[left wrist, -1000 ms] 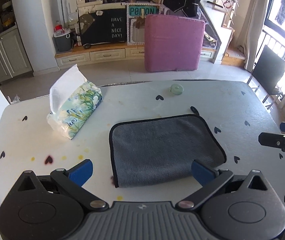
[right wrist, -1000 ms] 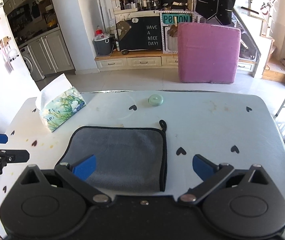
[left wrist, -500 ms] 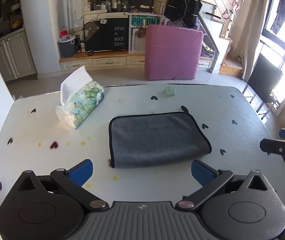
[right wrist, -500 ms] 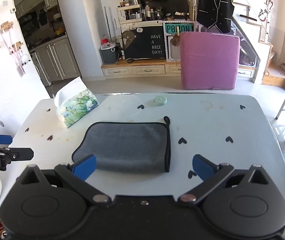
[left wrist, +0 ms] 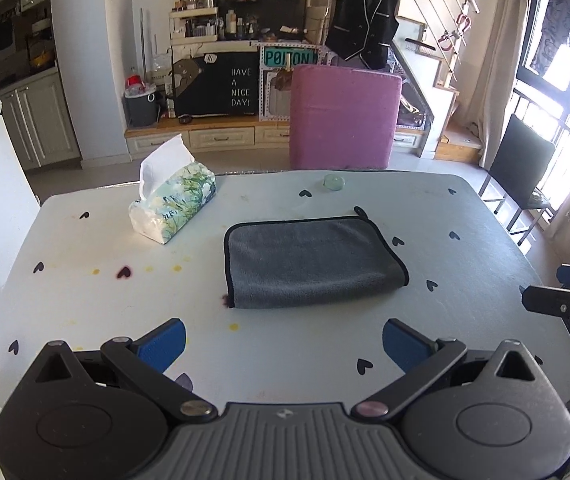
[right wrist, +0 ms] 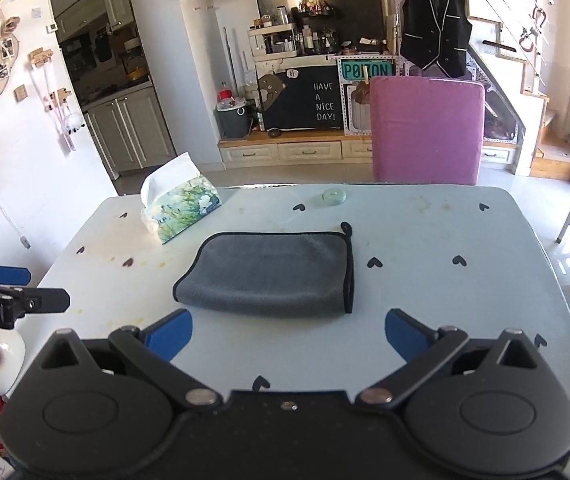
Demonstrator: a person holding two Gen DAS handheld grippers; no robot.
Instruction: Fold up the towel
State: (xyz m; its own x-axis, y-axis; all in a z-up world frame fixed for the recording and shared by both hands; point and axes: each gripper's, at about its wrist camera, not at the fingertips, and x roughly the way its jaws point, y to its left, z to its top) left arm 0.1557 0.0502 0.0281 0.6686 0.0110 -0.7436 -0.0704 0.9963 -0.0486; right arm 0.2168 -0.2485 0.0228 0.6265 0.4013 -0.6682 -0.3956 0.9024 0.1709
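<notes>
Both grippers (left wrist: 283, 340) (right wrist: 289, 330) open; folded towel (left wrist: 309, 266) ahead — untouched, btwn fingertips' line.

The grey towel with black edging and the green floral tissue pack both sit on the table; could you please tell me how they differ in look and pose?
The grey towel with black edging lies flat and low, folded, while the green floral tissue pack stands taller as a bulky block. The towel is plain grey; the pack bears a leafy print with a white tissue sticking up. The towel sits mid-table, the pack nearer the far left corner. Both rest on the pale table, untouched by either gripper.
</notes>
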